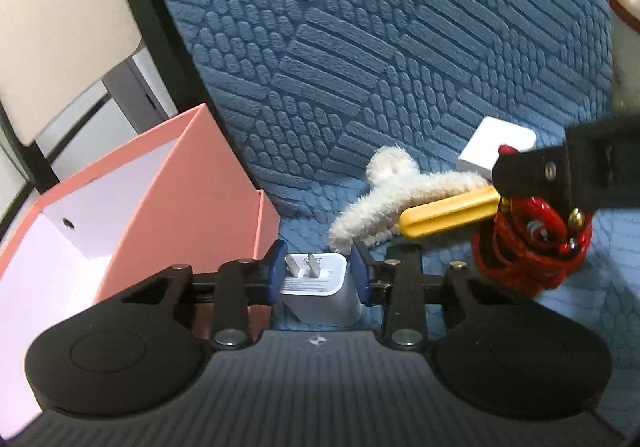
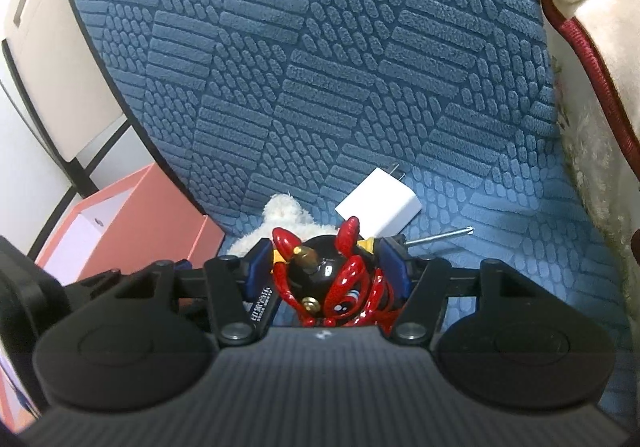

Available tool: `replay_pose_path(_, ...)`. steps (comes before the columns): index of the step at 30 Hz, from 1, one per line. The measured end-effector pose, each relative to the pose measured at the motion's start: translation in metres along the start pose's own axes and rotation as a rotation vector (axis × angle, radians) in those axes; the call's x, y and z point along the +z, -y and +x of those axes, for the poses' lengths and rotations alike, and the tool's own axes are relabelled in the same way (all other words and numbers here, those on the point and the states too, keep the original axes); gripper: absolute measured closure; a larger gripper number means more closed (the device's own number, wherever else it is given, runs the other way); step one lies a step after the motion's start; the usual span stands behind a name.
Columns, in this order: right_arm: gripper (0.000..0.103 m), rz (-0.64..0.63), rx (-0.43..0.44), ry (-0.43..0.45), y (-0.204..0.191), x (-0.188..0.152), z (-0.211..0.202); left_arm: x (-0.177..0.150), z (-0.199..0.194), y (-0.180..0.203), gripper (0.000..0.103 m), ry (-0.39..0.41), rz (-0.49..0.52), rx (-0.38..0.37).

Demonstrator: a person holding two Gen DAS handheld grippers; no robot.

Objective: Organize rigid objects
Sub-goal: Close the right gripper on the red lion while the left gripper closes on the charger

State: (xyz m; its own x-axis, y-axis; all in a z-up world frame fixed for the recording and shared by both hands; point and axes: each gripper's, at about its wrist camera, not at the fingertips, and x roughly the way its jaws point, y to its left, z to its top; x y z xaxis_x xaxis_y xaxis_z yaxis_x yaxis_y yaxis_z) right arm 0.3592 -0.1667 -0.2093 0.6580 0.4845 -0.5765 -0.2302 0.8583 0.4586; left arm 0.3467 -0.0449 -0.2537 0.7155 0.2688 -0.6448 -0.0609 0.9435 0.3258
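My left gripper (image 1: 318, 275) is shut on a white plug adapter (image 1: 320, 287), prongs up, just right of the pink box (image 1: 192, 183). My right gripper (image 2: 326, 267) is shut on a red and black toy figure (image 2: 332, 287); the toy also shows in the left wrist view (image 1: 528, 243), with the right gripper's fingers (image 1: 532, 171) above it. A yellow-handled screwdriver (image 1: 448, 213) lies on the blue cushion beneath the toy; its metal shaft (image 2: 440, 236) sticks out to the right. A second white adapter (image 2: 380, 203) lies behind it.
A white fluffy plush item (image 1: 384, 199) lies on the blue textured sofa cushion (image 1: 360, 47). The pink box is open, with a white interior and a divider, at the sofa's left edge. A cream blanket with red trim (image 2: 588, 7) lies at right.
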Motion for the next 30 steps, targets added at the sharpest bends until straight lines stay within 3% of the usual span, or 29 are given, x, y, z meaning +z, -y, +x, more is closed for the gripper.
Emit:
replay_pose_path(8, 0.042, -0.101, -0.043, -0.032, -0.010, -0.003, 0.002, 0.002, -0.012, -0.016, 0.068, -0.004, -0.069, -0.077)
replay_pose_path(25, 0.046, -0.126, -0.119, -0.021, -0.017, -0.022, -0.036, -0.002, -0.073, -0.033, 0.070, 0.029, -0.163, -0.264)
replay_pose_path(26, 0.046, -0.129, -0.126, -0.022, -0.017, -0.024, -0.040, -0.003, -0.078, -0.032, 0.086, 0.031, -0.158, -0.275)
replay_pose_path(30, 0.046, -0.142, -0.168, -0.037, -0.018, -0.037, -0.056, -0.010, -0.090, -0.030, 0.091, 0.024, -0.173, -0.310)
